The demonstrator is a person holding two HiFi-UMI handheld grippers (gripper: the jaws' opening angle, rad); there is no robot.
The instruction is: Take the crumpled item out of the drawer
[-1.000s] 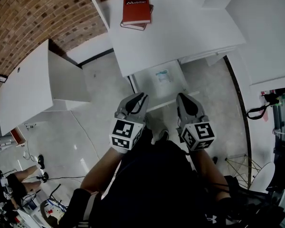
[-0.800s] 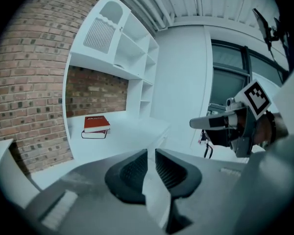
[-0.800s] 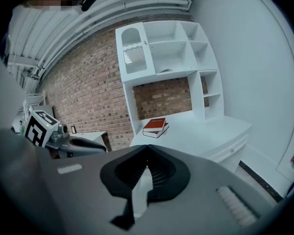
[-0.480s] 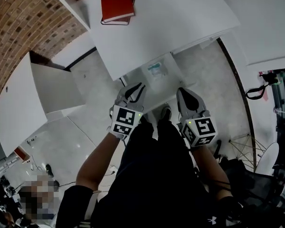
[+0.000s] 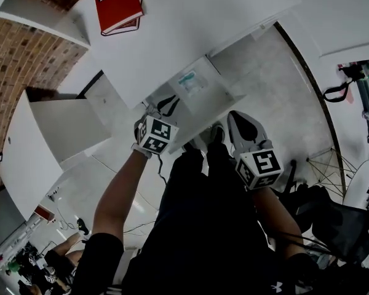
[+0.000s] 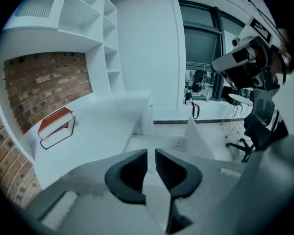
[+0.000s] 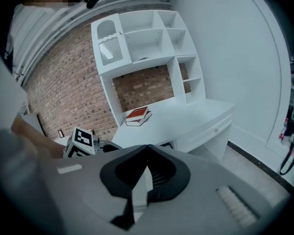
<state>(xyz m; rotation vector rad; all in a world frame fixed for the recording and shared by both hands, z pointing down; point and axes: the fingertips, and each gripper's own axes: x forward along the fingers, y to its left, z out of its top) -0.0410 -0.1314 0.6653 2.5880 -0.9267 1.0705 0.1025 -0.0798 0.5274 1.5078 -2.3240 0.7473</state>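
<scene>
- The left gripper [image 5: 167, 106] reaches ahead on an outstretched arm. It is no longer level with the right gripper [image 5: 238, 118], and its tips now sit at the left edge of the open drawer [image 5: 216, 97].
- The red book [image 5: 118, 6] slides from top centre to the upper left of the frame as the head view swings.
- The person's shoes [image 5: 216, 131] draw up just below the drawer.

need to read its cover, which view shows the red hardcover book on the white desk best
The head view: the red hardcover book lies cover-up there, its white title facing the camera. The left gripper view shows the book from a low angle, mostly edge and pages. The right gripper view shows it small and far off.
</scene>
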